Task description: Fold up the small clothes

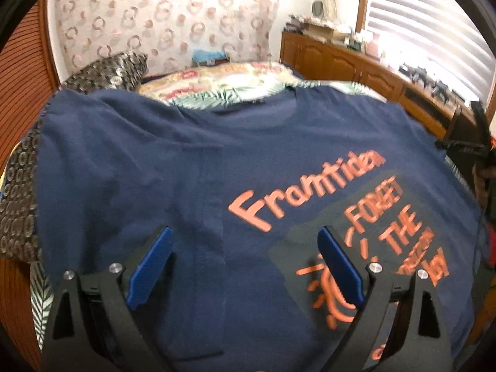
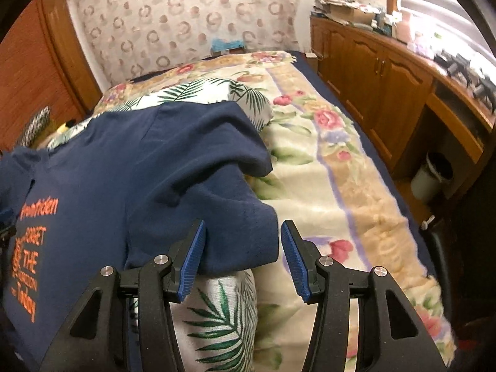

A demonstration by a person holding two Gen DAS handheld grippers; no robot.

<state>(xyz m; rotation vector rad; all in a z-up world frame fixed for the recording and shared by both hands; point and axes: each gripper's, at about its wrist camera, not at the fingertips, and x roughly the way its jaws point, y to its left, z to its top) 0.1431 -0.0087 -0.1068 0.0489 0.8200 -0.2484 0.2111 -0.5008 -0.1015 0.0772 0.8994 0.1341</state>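
Observation:
A navy T-shirt (image 1: 161, 167) with orange lettering lies spread face up on a palm-leaf pillow on the bed. My left gripper (image 1: 245, 266) is open above the shirt's lower front, its blue pads apart and nothing between them. In the right wrist view the shirt (image 2: 124, 167) fills the left half, and its right sleeve (image 2: 245, 232) hangs over the pillow's edge. My right gripper (image 2: 243, 257) is open, its jaws on either side of the sleeve's hem, not closed on it. The right gripper also shows at the far right of the left wrist view (image 1: 477, 148).
The palm-leaf pillow (image 2: 223, 319) lies on a floral bedspread (image 2: 334, 167). A patterned dark cushion (image 1: 18, 217) sits left of the shirt. A wooden cabinet (image 2: 372, 71) with clutter on top runs along the right. A white bin (image 2: 431, 176) stands on the floor beside it.

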